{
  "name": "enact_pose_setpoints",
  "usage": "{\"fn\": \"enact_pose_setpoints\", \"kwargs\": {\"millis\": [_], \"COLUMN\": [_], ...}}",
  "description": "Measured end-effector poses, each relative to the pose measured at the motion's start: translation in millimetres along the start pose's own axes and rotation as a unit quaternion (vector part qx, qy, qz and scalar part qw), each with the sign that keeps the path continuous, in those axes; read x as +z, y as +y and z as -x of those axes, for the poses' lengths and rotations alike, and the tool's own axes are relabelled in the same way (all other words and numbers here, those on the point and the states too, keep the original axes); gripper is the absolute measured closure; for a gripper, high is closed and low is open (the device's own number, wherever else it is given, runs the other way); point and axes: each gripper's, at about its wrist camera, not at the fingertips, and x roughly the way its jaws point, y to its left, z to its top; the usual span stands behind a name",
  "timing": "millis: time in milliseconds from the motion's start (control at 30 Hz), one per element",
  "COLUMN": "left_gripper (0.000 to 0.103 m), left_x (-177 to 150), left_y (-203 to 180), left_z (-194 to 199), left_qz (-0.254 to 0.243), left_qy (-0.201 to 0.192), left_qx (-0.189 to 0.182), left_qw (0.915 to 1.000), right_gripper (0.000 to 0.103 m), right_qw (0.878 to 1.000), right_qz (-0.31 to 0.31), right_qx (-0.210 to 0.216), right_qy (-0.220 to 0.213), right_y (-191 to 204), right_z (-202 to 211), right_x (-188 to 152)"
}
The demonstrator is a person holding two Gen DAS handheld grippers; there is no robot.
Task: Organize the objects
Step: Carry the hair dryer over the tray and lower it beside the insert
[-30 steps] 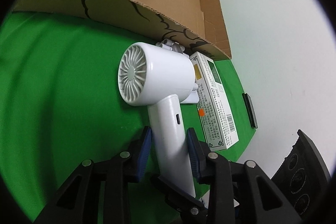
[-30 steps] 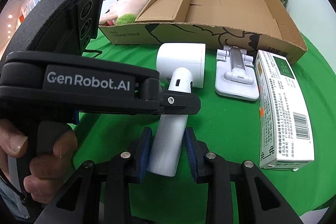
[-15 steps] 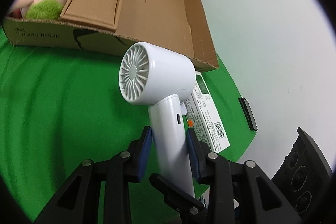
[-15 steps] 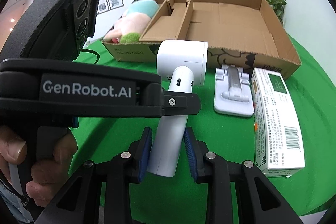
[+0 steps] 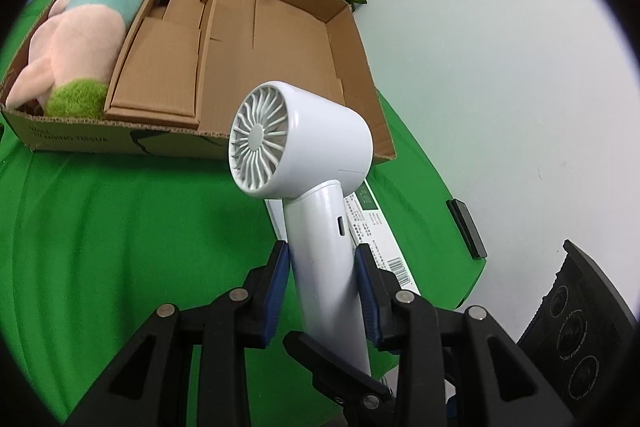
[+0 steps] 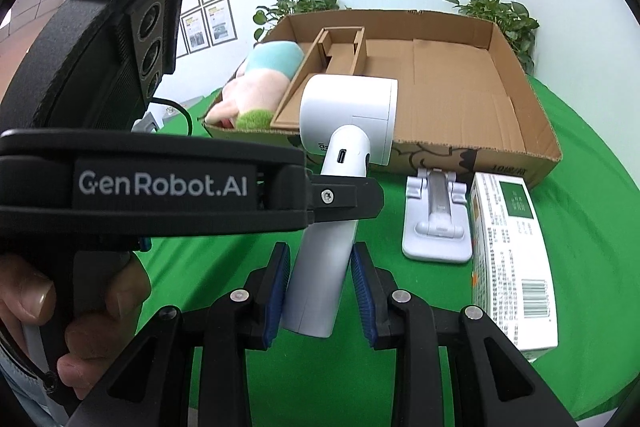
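Note:
A white hair dryer (image 5: 304, 143) hangs above the green table, its grille toward the left wrist camera. My left gripper (image 5: 320, 267) is shut on the handle, blue pads on both sides. My right gripper (image 6: 320, 267) is shut on the lower end of the same handle (image 6: 320, 267), below the left gripper's body (image 6: 160, 183), which a person's hand (image 6: 36, 307) holds. Beyond the dryer (image 6: 348, 111) lies an open cardboard box (image 5: 352, 67) with a plush toy (image 5: 80, 39) in its left compartment.
A white phone stand (image 6: 436, 219) and a white and green carton (image 6: 512, 259) lie on the green cloth in front of the box (image 6: 536, 131). A small black bar (image 5: 466, 227) sits at the table's right edge. Plants (image 6: 508, 19) and a white wall stand behind.
Both grippers have risen with the hair dryer, lifting it off the cloth. The box's inside and the plush toy have come into fuller view.

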Motion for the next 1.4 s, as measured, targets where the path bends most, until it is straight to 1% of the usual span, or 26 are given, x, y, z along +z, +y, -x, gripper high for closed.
{"fn": "enact_pose_setpoints", "kwargs": {"millis": [333,433,567,767,933,1067,1267,1400], "left_gripper": [0.071,0.071,0.071,0.071,0.072,0.071,0.071,0.071], "left_x": [14,23,31,54,68,89,122,134], "left_y": [-8,-11,-12,-17,-20,-16,-21,-20], "left_z": [1,-2,9,12,10,6,-1,-6], "left_qz": [-0.016,-0.019,-0.027,-0.04,-0.049,-0.048,-0.062,-0.061], "left_qy": [-0.018,-0.022,-0.03,-0.049,-0.06,-0.066,-0.072,-0.072], "left_qx": [-0.002,-0.002,-0.002,-0.001,0.004,0.001,0.01,0.019], "left_qw": [0.9997,0.9996,0.9992,0.998,0.997,0.9966,0.9954,0.9953], "right_gripper": [0.073,0.073,0.073,0.074,0.074,0.074,0.074,0.074], "right_qw": [1.0,1.0,0.999,0.998,0.998,0.997,0.997,0.997], "right_qz": [0.01,0.01,0.011,0.018,0.02,0.03,0.034,0.028], "right_qx": [-0.011,-0.012,-0.013,-0.017,-0.016,-0.014,-0.013,-0.006], "right_qy": [-0.019,-0.023,-0.033,-0.051,-0.06,-0.065,-0.072,-0.07], "right_y": [1,1,1,0,-5,-7,-13,-18], "right_z": [3,3,3,5,0,-6,-18,-28], "right_x": [17,22,31,50,69,89,123,140]}}
